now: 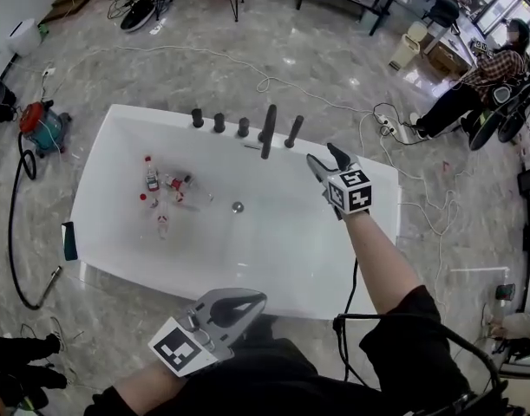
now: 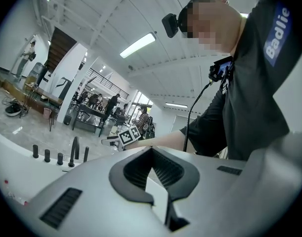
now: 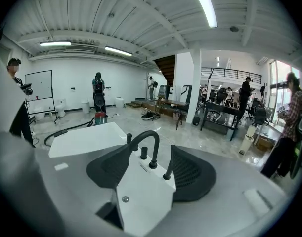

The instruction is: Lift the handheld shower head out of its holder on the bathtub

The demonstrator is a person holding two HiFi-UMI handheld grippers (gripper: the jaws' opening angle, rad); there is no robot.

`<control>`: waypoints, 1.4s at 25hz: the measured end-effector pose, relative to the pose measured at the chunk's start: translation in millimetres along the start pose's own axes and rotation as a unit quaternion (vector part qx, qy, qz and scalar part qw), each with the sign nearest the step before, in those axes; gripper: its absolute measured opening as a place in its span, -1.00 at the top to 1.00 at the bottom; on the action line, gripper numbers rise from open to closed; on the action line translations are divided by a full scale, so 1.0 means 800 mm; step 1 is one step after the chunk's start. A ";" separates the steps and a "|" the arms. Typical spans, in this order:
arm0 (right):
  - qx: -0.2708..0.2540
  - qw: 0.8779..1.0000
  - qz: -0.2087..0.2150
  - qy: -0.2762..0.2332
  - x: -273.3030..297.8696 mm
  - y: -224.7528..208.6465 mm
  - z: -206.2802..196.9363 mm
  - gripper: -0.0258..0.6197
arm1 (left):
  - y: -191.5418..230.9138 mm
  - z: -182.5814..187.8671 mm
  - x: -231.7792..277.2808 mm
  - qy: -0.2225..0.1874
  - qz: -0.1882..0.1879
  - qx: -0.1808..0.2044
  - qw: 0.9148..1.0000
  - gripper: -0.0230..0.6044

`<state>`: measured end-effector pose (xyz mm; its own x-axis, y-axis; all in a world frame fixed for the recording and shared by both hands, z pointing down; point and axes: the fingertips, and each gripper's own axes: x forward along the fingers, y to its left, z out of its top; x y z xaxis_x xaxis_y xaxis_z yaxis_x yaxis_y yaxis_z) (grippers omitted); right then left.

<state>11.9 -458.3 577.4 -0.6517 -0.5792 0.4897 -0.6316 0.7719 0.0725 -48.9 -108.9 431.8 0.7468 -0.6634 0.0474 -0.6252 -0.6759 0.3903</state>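
Claws first: nearest the person's body, the left claw [image 1: 257, 299] hangs by the near rim of the bathtub [image 1: 143, 265], its tips together on nothing. Further in, a few small bottles [image 1: 165, 189] sit on the tub floor, left of the drain [image 1: 238, 207]. Beyond them the right claw [image 1: 323, 156] reaches over the tub's right part, jaws spread wide and empty, tilted down toward the far rim. On that rim stands a row of dark fittings: three knobs [image 1: 219, 122], the arched spout [image 1: 268, 130], and at the right end the handheld shower head [image 1: 293, 132], a slim rod leaning in its holder. It is seated and not yet touched. The right gripper view shows it just inside the right-hand pad, with the spout beside it on the left.

The step in hand appears to be the approach. To do it well, the right claw should shift until the rod, not the spout, sits centred between the pads. It should then close firmly on the upper shaft and draw the rod out along its own lean, so it does not bind in the holder. No hose is visible, so a slow pull guards against a snag
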 end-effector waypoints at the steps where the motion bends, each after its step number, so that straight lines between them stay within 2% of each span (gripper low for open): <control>1: -0.004 1.000 0.000 0.007 0.011 -0.003 -0.005 0.21 | 0.004 -0.004 -0.001 0.003 0.001 -0.002 1.000 0.93; 12: -0.070 0.995 -0.005 0.071 0.125 -0.040 -0.037 0.21 | 0.049 -0.043 -0.008 0.017 0.018 -0.026 0.999 0.93; 19: -0.123 0.986 -0.014 0.115 0.187 -0.071 -0.069 0.21 | 0.067 -0.072 0.001 0.032 0.011 -0.014 0.999 0.93; 25: -0.118 0.984 -0.025 0.130 0.230 -0.109 -0.090 0.21 | 0.086 -0.093 0.008 0.037 0.014 -0.019 0.999 0.93; 29: -0.134 0.980 -0.021 0.145 0.260 -0.122 -0.095 0.21 | 0.104 -0.117 0.012 0.045 0.021 -0.019 0.999 0.93; 35: -0.126 0.973 -0.008 0.191 0.301 -0.137 -0.121 0.21 | 0.127 -0.143 0.013 0.031 0.041 -0.068 0.996 0.93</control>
<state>-35.4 -656.7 771.2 -0.4081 -0.4885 0.7712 -0.4849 0.8318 0.2702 -78.7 -147.6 577.0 0.7096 -0.6906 0.1398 -0.6515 -0.5674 0.5037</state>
